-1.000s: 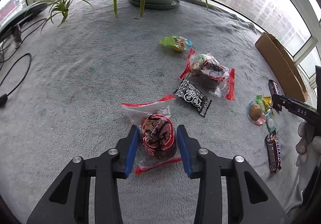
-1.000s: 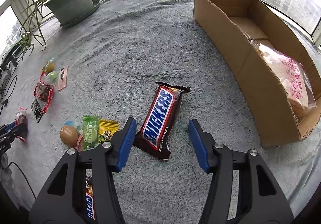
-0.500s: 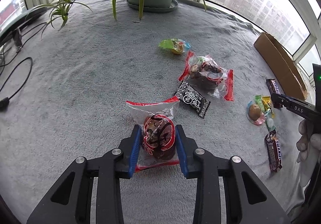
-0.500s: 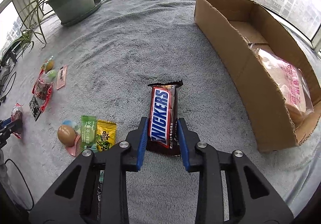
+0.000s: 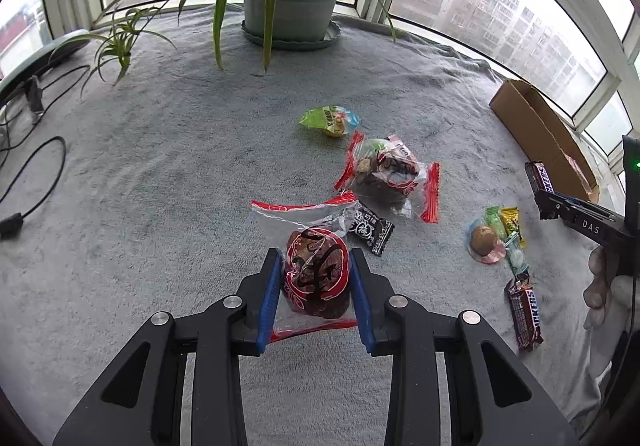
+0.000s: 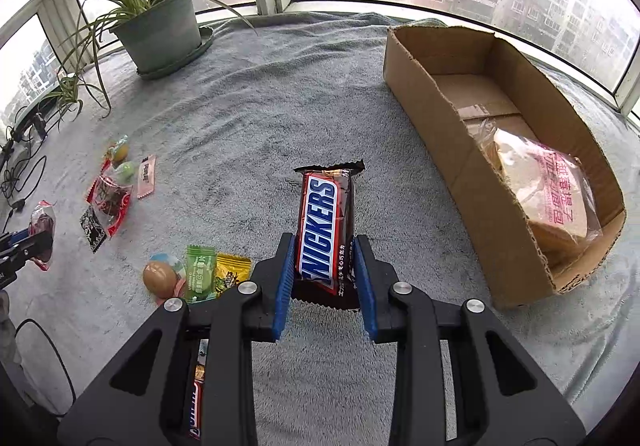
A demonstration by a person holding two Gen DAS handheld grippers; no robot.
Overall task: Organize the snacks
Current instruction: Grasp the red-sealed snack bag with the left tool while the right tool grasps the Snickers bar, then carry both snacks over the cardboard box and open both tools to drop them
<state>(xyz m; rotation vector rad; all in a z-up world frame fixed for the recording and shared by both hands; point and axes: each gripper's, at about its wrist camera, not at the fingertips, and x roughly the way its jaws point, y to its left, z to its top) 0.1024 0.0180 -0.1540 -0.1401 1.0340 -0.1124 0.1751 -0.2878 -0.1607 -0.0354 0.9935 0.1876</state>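
Note:
My left gripper is shut on a clear red-edged snack bag holding a dark round cake, lifted off the grey blanket. My right gripper is shut on a Snickers bar, raised above the blanket with its top end pointing away. That right gripper and its bar also show at the right edge of the left wrist view. An open cardboard box with a bagged bread in its near end lies to the right.
Loose snacks lie on the blanket: a second red-edged bag, a black sachet, a green-wrapped sweet, an egg with green and yellow sachets, another Snickers. A potted plant stands at the back; cables trail left.
The right gripper closed on the Snickers bar and lifted it off the blanket. The left gripper tightened on the red-edged bag and raised it a little.

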